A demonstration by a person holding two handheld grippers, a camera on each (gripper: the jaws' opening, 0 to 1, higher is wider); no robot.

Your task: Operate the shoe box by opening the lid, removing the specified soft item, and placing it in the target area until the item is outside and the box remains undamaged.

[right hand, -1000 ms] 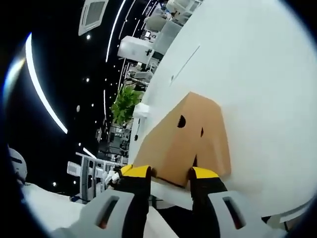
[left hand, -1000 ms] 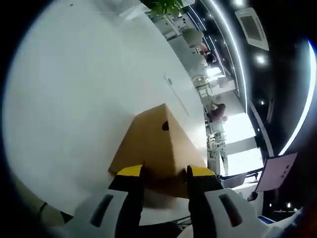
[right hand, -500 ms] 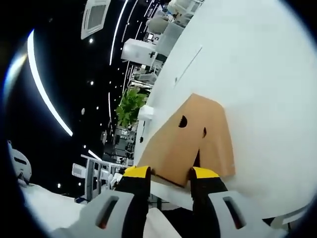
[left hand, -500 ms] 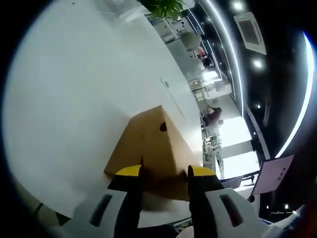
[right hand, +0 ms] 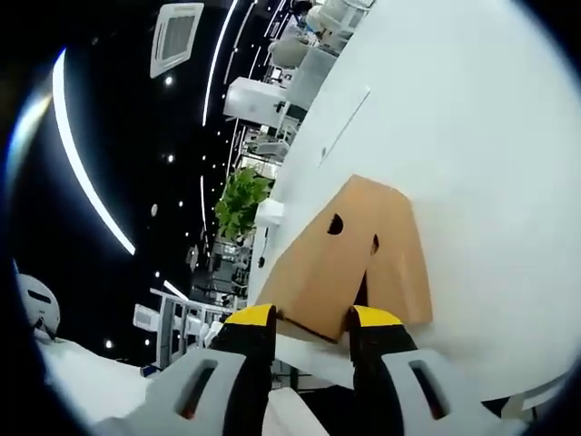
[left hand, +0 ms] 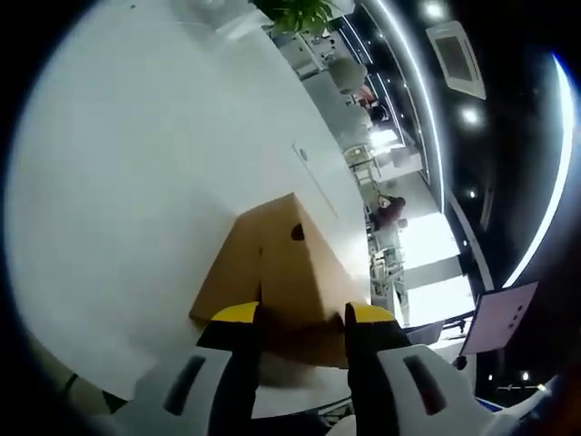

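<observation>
A brown cardboard shoe box (left hand: 272, 268) lies on the white table (left hand: 136, 163), with a round hole (left hand: 297, 232) in its side. My left gripper (left hand: 302, 318) stands open at the box's near end, its yellow tips on either side of the box's corner. From the opposite end, my right gripper (right hand: 313, 320) is open as well, tips flanking the near edge of the shoe box (right hand: 340, 263). A dark slit (right hand: 363, 289) runs along this box between two cardboard faces. The box's contents are hidden.
The white table (right hand: 472, 136) spreads wide beyond the box, and its edge lies close under both grippers. A green plant (right hand: 241, 204) and a small white block (right hand: 270, 213) sit past the far edge. Office furniture and people (left hand: 388, 207) are in the background.
Both views have shifted slightly, so the cameras moved a little. The box and the spacing of both pairs of jaws look the same.
</observation>
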